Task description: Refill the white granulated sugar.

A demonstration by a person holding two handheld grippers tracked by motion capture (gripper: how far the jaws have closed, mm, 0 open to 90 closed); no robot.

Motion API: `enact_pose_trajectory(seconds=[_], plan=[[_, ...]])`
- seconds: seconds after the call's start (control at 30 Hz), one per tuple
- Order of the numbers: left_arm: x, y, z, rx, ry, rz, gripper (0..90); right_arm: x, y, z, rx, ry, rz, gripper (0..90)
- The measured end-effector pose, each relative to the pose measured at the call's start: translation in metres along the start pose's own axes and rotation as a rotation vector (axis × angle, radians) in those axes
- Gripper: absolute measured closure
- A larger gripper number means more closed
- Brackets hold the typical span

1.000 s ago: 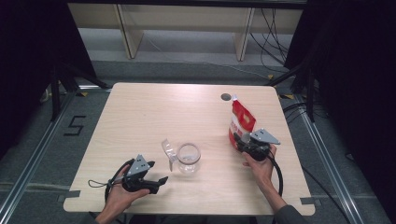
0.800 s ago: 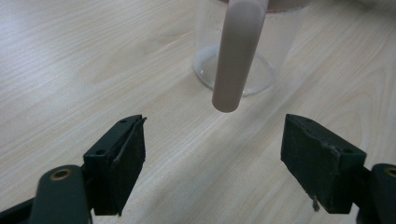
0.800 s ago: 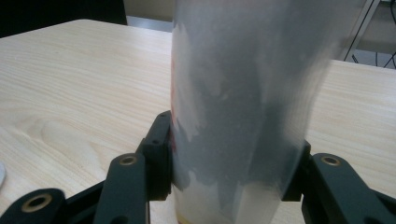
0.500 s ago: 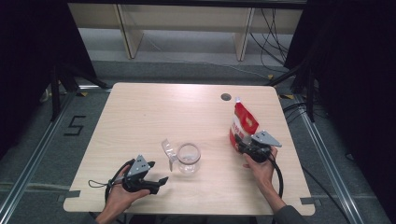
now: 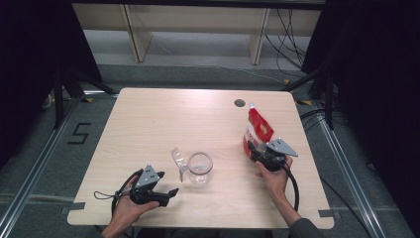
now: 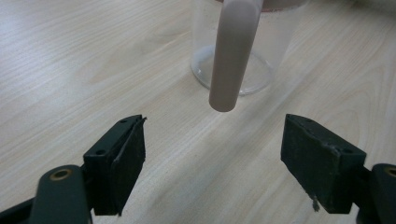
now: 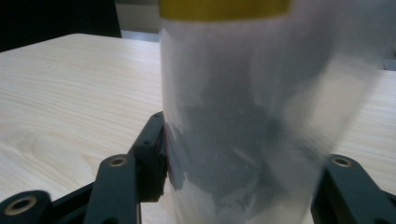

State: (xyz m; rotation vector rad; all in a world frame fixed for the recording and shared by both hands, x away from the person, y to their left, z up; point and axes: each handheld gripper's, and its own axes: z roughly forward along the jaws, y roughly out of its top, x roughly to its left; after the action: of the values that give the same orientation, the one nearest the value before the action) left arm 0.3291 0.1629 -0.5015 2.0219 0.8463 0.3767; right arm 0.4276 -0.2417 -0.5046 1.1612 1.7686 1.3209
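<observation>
A clear glass jug point(image 5: 199, 167) with a handle point(image 5: 178, 158) stands in the middle of the wooden table point(image 5: 148, 124). My left gripper point(image 5: 168, 194) lies just left of and nearer than it, open and holding nothing. In the left gripper view the open jaws of the left gripper point(image 6: 212, 154) point at the jug's handle point(image 6: 232, 51), which is a short way ahead. At the right, a red and white spouted pouch point(image 5: 257, 131) stands upright with my right gripper point(image 5: 253, 149) shut on its lower part. Up close, the pouch point(image 7: 243, 116) sits between the right gripper's point(image 7: 243, 191) jaws.
A dark round grommet hole point(image 5: 239, 103) sits near the table's far edge, behind the pouch. Black cables point(image 5: 293, 183) trail from both grippers toward the near edge. Dark curtains and a wooden shelf frame point(image 5: 133, 34) stand beyond the table.
The right gripper and the pouch have shifted slightly to the right, toward the near side. The left gripper and the jug have stayed in place.
</observation>
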Motion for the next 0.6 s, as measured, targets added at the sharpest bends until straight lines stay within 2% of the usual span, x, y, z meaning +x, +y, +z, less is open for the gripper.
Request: enact_pose_trajectory(seconds=[0.1, 0.2, 0.23, 0.3, 0.53, 0.57, 0.6], plan=[[0.0011, 0.0002, -0.0003, 0.007, -0.003, 0.013, 21.7, -0.0004, -0.0003, 0.0014, -0.013, -0.007, 0.001, 43.9], [-0.0002, 0.0, -0.0002, 0.001, 0.0, 0.001, 21.7, -0.0004, 0.0001, 0.0015, -0.006, -0.018, 0.027, 41.2], [-0.0001, 0.0001, -0.0003, 0.002, 0.0, 0.0, 21.7, -0.001, -0.0001, 0.0018, -0.01, -0.008, 0.01, 47.1], [-0.0001, 0.0002, -0.0003, 0.003, 0.0, 0.0, 21.7, 0.0, 0.0001, 0.0025, -0.017, -0.01, -0.001, 49.0], [0.0014, 0.0006, -0.0011, 0.008, -0.004, 0.005, 21.7, 0.0019, 0.0027, 0.0013, -0.002, -0.011, 0.001, 50.7], [0.0029, 0.0009, -0.0019, 0.017, -0.011, 0.022, 21.8, 0.0016, 0.0036, -0.0002, 0.013, -0.01, -0.021, 51.0], [0.0029, 0.0009, -0.0019, 0.017, -0.011, 0.022, 21.7, 0.0016, 0.0036, -0.0002, 0.013, -0.01, -0.021, 51.0]])
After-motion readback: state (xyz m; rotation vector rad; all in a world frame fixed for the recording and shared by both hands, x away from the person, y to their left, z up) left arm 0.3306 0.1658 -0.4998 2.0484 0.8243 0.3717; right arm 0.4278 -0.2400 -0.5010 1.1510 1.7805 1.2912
